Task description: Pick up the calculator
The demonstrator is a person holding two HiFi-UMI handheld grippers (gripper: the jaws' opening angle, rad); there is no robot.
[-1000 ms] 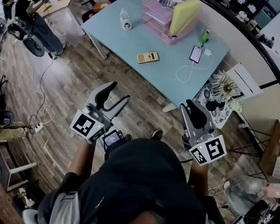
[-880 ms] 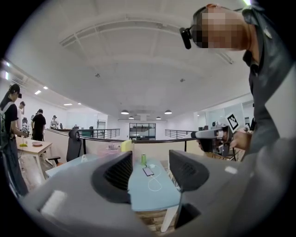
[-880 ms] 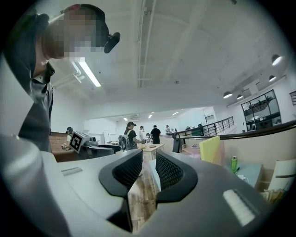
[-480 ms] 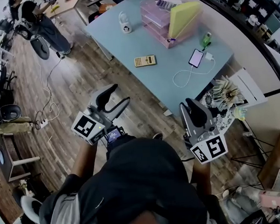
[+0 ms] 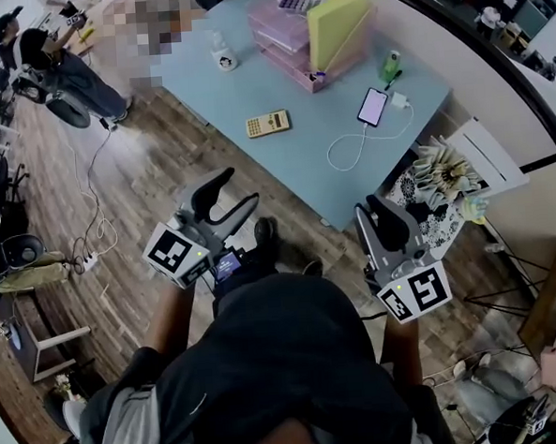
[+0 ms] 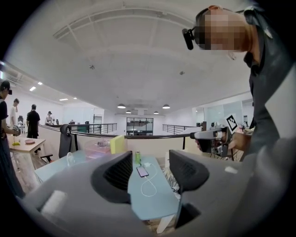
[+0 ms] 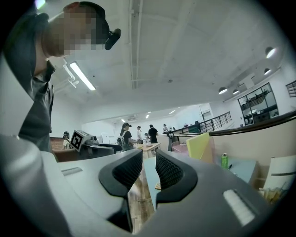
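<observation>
The tan calculator (image 5: 267,123) lies flat on the pale blue table (image 5: 319,120), near its front edge. Both grippers hang short of the table, over the wooden floor. My left gripper (image 5: 238,186) points toward the table with its jaws wide apart and nothing between them; in the left gripper view (image 6: 150,173) the phone and cable show through the gap. My right gripper (image 5: 378,206) has its jaws only a narrow slit apart, holding nothing. Through that slit in the right gripper view (image 7: 149,169) I see the table edge and a small tan thing (image 7: 158,186), probably the calculator.
On the table sit a phone (image 5: 371,106) with a white cable, a green bottle (image 5: 389,67), stacked pink trays (image 5: 285,36) under a yellow folder (image 5: 336,23) and a white bottle (image 5: 221,53). A rack of papers (image 5: 444,173) stands by the table's right end. People stand at far left.
The table and calculator have slid left and lower in the head view, nearer to both grippers. Neither gripper's jaws have changed. A shoe now shows beside the left gripper.
</observation>
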